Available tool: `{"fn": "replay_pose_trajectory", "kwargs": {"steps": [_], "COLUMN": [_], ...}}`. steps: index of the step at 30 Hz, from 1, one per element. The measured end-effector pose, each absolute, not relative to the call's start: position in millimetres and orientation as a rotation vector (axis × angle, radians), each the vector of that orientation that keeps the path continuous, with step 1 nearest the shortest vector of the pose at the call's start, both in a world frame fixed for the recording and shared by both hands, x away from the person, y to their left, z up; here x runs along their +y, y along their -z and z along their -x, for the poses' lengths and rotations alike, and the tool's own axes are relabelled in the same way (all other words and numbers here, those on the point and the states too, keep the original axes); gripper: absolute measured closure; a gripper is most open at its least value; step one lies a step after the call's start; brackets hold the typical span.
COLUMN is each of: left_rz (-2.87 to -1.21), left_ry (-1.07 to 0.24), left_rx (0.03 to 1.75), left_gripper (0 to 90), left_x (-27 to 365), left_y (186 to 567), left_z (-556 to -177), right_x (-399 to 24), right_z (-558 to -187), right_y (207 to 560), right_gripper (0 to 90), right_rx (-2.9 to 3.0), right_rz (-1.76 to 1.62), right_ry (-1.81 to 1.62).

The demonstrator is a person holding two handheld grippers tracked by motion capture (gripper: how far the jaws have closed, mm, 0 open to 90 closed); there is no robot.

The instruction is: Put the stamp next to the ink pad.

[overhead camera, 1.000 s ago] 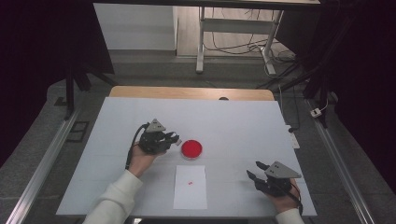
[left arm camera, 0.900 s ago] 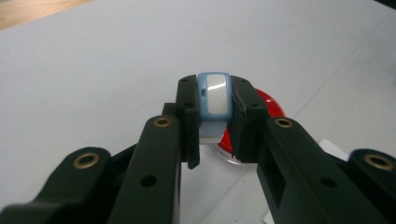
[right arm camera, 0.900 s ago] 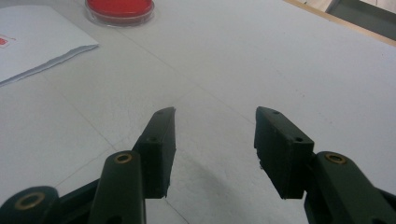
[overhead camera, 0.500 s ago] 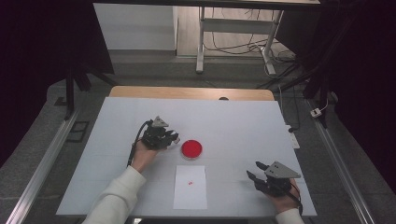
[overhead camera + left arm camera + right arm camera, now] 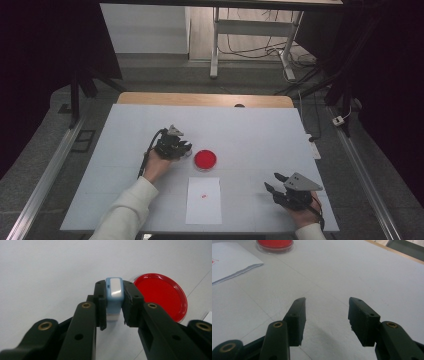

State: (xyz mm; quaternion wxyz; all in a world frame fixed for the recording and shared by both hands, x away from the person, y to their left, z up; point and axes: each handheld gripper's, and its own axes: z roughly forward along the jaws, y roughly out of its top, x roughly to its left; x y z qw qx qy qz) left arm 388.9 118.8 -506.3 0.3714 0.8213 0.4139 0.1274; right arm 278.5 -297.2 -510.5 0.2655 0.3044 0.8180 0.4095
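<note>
Left gripper (image 5: 114, 302) clamped on a small blue stamp (image 5: 114, 293), just beside the red ink dish (image 5: 162, 293).
Right gripper (image 5: 327, 315) open and empty, resting well apart; risks missing the ink (stamp off-centre) or smudging the paper (image 5: 204, 200).

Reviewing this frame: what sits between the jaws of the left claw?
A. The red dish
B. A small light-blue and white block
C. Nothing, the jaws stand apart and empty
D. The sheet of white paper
B. In the left gripper view the left claw is clamped on a small light-blue and white block, with the red dish lying on the table beyond it.
</note>
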Motion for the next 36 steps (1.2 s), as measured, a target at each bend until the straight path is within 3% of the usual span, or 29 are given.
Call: {"fn": "replay_pose_trajectory", "kwargs": {"steps": [12, 27, 36], "left_rz": [-2.096, -2.014, -2.005], "left_ry": [-0.322, -0.335, -0.346], "left_rx": [1.055, 1.037, 0.98], "left_gripper": [70.4, 41.6, 33.4], "left_x": [118, 124, 127], "left_y": [507, 500, 490], "left_z": [-389, -385, -373], "right_x": [-296, -296, -298], "right_z": [-278, -278, -279], "right_y": [511, 511, 511], "right_gripper": [47.8, 47.3, 46.5], "right_rx": [2.211, 2.212, 2.214], "right_rz": [-0.819, -0.814, -0.805], "right_ry": [-1.097, -1.102, -1.121]}}
